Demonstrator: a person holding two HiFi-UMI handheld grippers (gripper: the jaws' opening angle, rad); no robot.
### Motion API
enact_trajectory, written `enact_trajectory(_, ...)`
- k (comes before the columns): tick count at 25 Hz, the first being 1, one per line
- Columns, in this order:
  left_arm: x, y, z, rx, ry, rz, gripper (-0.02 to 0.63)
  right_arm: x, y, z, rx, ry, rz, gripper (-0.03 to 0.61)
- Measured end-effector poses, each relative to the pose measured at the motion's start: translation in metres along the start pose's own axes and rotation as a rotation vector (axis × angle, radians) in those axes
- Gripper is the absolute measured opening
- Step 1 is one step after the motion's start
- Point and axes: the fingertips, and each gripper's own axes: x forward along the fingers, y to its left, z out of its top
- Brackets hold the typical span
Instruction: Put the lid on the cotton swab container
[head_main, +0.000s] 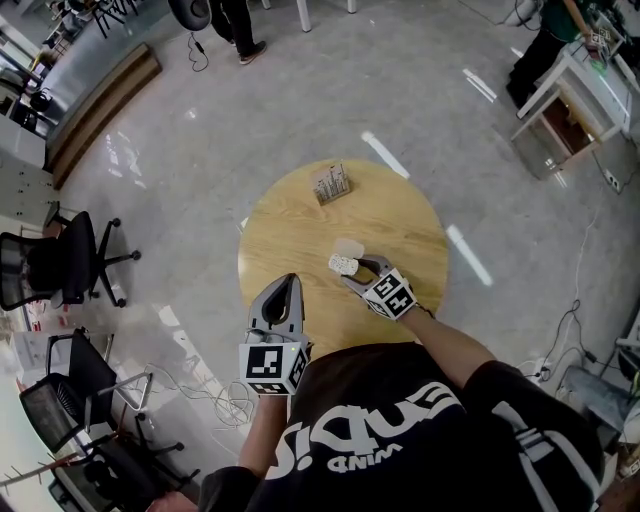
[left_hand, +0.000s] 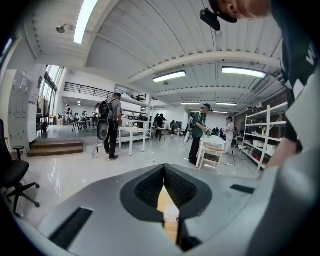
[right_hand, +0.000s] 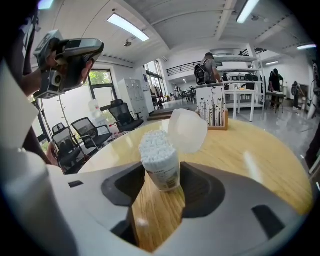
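Observation:
On the round wooden table (head_main: 405, 215) stands the cotton swab container (head_main: 343, 265), a small clear tub packed with white swabs and without a cover. Its translucent white lid (head_main: 349, 247) lies on the tabletop just behind it. In the right gripper view the container (right_hand: 160, 157) fills the gap between the jaws of my right gripper (right_hand: 161, 175), leaning slightly, with both pads against its sides; the lid (right_hand: 188, 130) rests on its side beyond it. My left gripper (head_main: 288, 285) hovers over the table's near left edge, shut and empty, as the left gripper view (left_hand: 164, 175) shows.
A wooden holder with upright printed cards (head_main: 330, 184) stands at the table's far side, also in the right gripper view (right_hand: 212, 114). Black office chairs (head_main: 60, 265) stand on the floor to the left. People, white tables and shelves (left_hand: 122, 130) fill the room beyond.

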Motion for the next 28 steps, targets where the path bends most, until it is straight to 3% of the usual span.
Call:
enact_trajectory(7,0.006,-0.004,-0.004,-0.002,0.006,-0.032,0.021,0.001,0.0,-0.001,0.021,-0.004,-0.003,0.216)
enact_trajectory(11,0.009,-0.008,-0.005,-0.019,0.0,-0.062,0.163,0.001,0.0,-0.003,0.027,-0.002,0.001,0.216)
enact_trajectory(13,0.012,-0.01,-0.006,-0.021,-0.001,-0.073,0.203,0.002,-0.001,-0.004,0.03,-0.004,0.0,0.216)
enact_trajectory(28,0.048,-0.013,-0.029,0.002,0.044,-0.188,0.204,0.004,-0.002,-0.003,0.045,0.005,0.0,0.215)
